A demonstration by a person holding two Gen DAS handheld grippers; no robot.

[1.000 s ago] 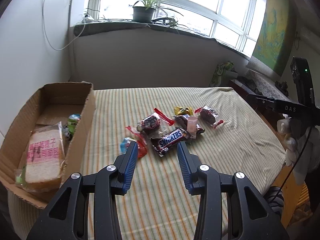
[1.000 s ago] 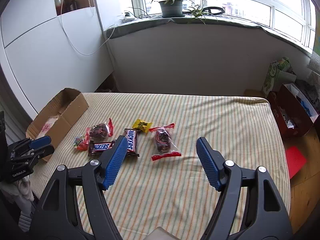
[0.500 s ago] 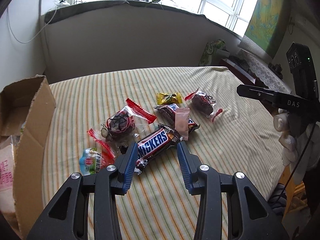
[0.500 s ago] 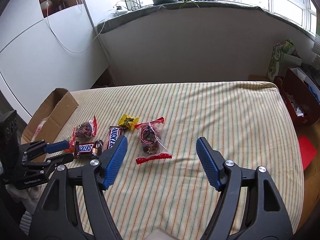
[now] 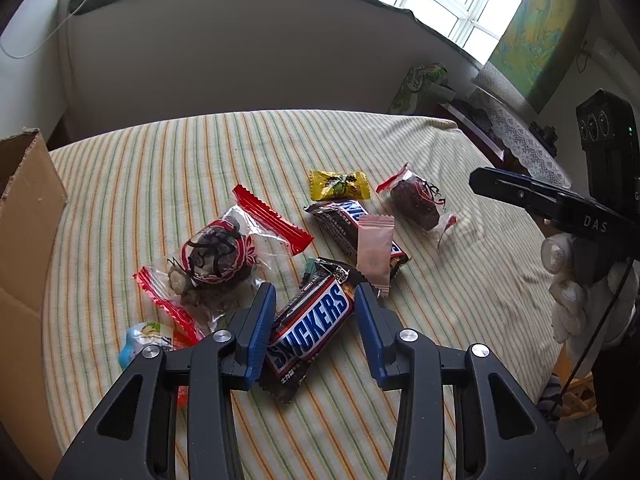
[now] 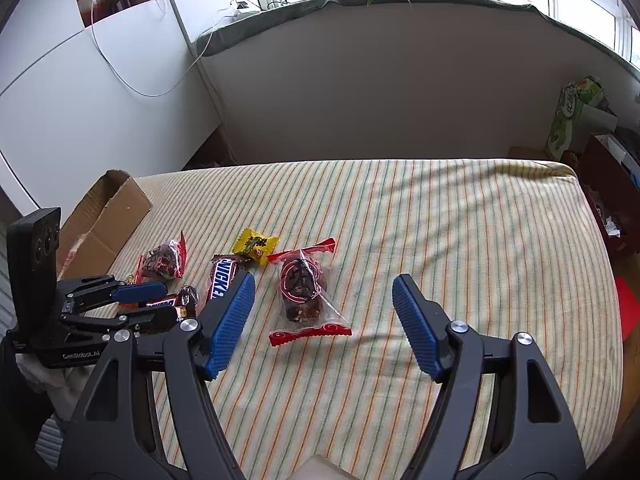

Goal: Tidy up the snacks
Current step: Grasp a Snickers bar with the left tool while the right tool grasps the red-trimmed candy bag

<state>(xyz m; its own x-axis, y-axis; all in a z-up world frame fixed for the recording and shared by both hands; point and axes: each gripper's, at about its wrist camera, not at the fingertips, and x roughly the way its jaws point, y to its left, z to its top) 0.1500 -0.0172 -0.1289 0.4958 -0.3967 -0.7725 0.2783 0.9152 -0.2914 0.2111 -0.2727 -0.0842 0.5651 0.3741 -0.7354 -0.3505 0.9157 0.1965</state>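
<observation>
Snickers bar (image 5: 310,326) lies on striped cloth (image 5: 160,184) between left gripper (image 5: 316,330) pads, long axis skewed across gap, untouched; jaws narrow, empty. Right gripper (image 6: 322,326) wide, empty, hovering over date packet (image 6: 302,292). Box (image 5: 24,216) left.

The left wrist view looks steeply down from close above the near-left part of the striped bed (image 5: 440,152), facing the far edge and window wall. The right wrist view sits higher and further right, facing the same way. Both share the Snickers bar (image 5: 310,322) (image 6: 168,303), the yellow candy (image 5: 338,184) (image 6: 256,245) and the cardboard box (image 5: 28,208) (image 6: 108,216) at the left edge
</observation>
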